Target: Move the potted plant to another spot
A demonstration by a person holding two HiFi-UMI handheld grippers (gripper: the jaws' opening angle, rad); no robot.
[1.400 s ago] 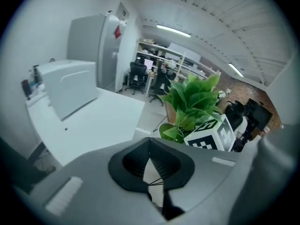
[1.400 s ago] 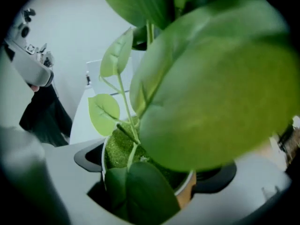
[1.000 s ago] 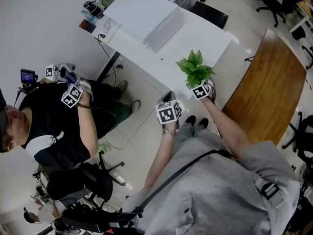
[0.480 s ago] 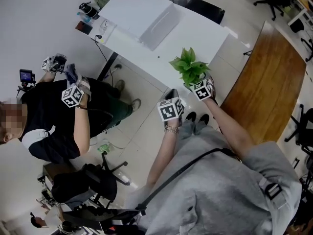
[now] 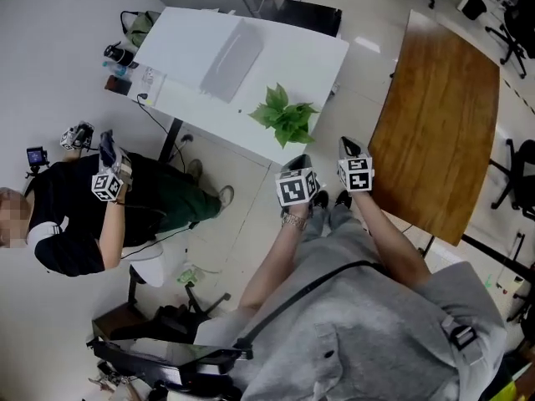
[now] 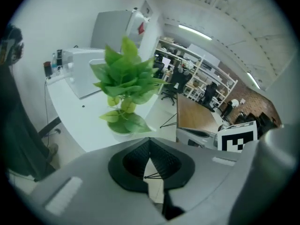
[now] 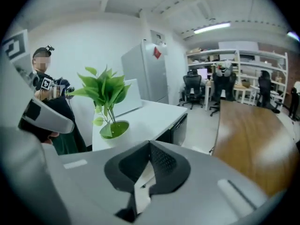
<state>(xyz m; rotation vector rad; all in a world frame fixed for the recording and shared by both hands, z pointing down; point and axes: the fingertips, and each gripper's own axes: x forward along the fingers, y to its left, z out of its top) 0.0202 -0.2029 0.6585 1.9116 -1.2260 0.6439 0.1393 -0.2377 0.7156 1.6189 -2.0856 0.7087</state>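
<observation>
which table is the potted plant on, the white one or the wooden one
The white table; the potted plant stands near its front edge. The brown wooden table stands apart to the right.

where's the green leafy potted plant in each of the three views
Head view: the green leafy plant in a white pot stands upper centre, at the white table's near edge.
Left gripper view: upper left of centre.
Right gripper view: left of centre.
Shared landmark: the brown wooden table lies to its right in all three.
</observation>
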